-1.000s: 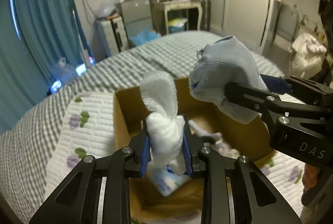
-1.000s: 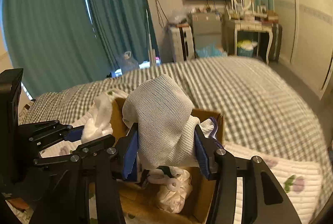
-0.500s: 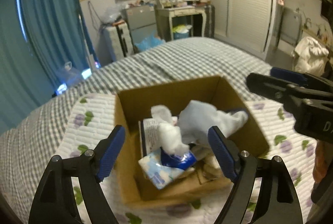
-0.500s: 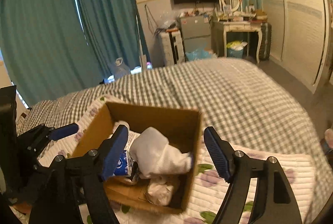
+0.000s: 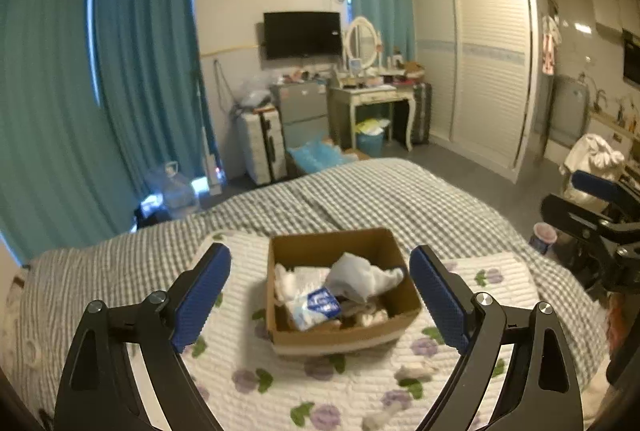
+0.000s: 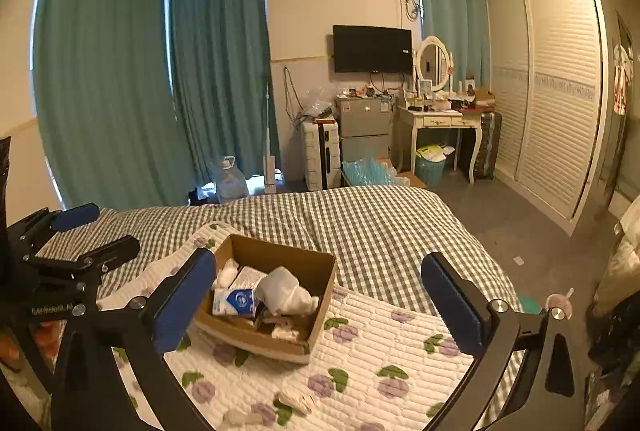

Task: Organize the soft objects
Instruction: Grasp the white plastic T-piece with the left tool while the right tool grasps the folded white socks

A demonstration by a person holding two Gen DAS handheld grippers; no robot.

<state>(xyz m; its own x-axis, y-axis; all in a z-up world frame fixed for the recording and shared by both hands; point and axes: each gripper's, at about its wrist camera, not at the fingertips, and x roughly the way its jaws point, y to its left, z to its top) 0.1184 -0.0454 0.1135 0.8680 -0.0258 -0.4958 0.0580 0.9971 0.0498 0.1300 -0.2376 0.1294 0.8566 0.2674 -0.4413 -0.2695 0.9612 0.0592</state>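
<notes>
- Left wrist view: the left gripper [image 5: 320, 295] hangs with its blue-padded fingers [image 5: 202, 291] spread wide and empty, framing the brown cardboard box [image 5: 344, 337] at lower centre.
- Right gripper [image 6: 316, 305] fingers likewise stand spread, holding nothing.
- Inside the box lie a crumpled white cloth [image 5: 360, 277] and a blue-and-white tissue pack [image 5: 316, 305].
- Small white soft scraps [image 5: 412, 373] lie on the floral quilt [image 5: 248, 363] at lower right; probably light and limp, best pinched at a bunched fold.

Black hand-held gripper [image 5: 320, 295]; blue ribbed pads [image 5: 202, 295]; silver screws
</notes>
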